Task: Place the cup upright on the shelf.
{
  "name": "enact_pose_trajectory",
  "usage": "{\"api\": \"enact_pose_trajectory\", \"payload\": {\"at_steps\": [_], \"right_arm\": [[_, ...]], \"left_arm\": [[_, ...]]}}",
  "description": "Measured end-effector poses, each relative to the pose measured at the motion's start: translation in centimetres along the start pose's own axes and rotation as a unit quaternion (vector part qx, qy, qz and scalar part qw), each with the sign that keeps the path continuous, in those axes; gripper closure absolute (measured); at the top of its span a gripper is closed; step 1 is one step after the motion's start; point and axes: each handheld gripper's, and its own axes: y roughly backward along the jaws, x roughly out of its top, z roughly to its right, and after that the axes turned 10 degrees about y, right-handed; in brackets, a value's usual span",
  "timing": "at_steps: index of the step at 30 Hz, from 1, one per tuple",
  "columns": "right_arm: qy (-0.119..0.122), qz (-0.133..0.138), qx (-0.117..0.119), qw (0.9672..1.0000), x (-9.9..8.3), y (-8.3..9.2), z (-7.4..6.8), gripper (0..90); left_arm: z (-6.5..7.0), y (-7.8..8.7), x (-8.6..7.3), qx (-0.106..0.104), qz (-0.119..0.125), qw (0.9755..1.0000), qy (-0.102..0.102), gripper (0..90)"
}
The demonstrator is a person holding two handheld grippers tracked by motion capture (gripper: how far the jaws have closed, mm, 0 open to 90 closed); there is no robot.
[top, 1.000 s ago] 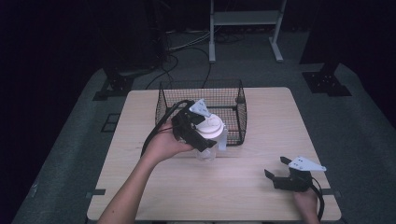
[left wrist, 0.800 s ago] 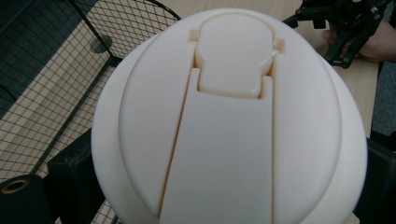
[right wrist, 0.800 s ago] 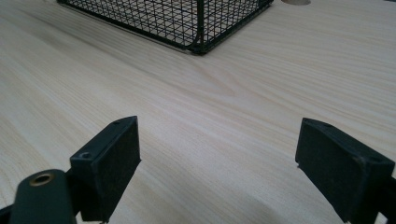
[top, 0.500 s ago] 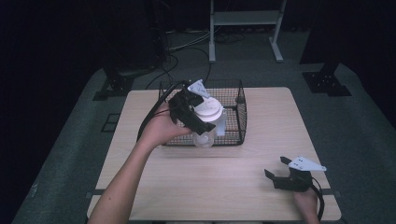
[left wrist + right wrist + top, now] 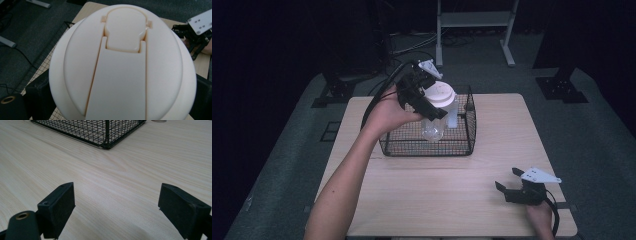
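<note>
Wooden table [image 5: 492, 150] mostly bare. Black wire-mesh basket [image 5: 462, 142] sat directly under the left gripper [image 5: 424, 97], which was clamped on a clear plastic bottle [image 5: 434, 125] with a smooth domed white flip-top cap [image 5: 122, 65]; lowering in and release left. Right gripper [image 5: 512, 186] idle, jaws wide, empty.

- We see the wire basket [image 5: 427, 142] on the counter's [image 5: 437, 200] far middle.
- We find the jar [image 5: 438, 112] above the basket, in the left gripper [image 5: 424, 97].
- The right gripper [image 5: 517, 190] sits near the counter's front right corner, well apart from the basket.
</note>
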Motion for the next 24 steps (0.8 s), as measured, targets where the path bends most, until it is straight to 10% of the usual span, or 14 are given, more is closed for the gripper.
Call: {"api": "enact_pose_trajectory", "payload": {"at_steps": [12, 24], "right_arm": [[-0.001, -0.001, 0.0, 1.0, 0.0, 0.0, 0.0, 12.9], [-0.007, 0.001, 0.0, 1.0, 0.0, -0.1, 0.2, 12.9]], "left_arm": [[-2.7, -0.2, 2.5, 0.023, 0.005, 0.9992, 0.032, 5.2], [-5.1, -4.9, 2.8, 0.044, -0.028, 0.9963, 0.068, 5.2]]}}
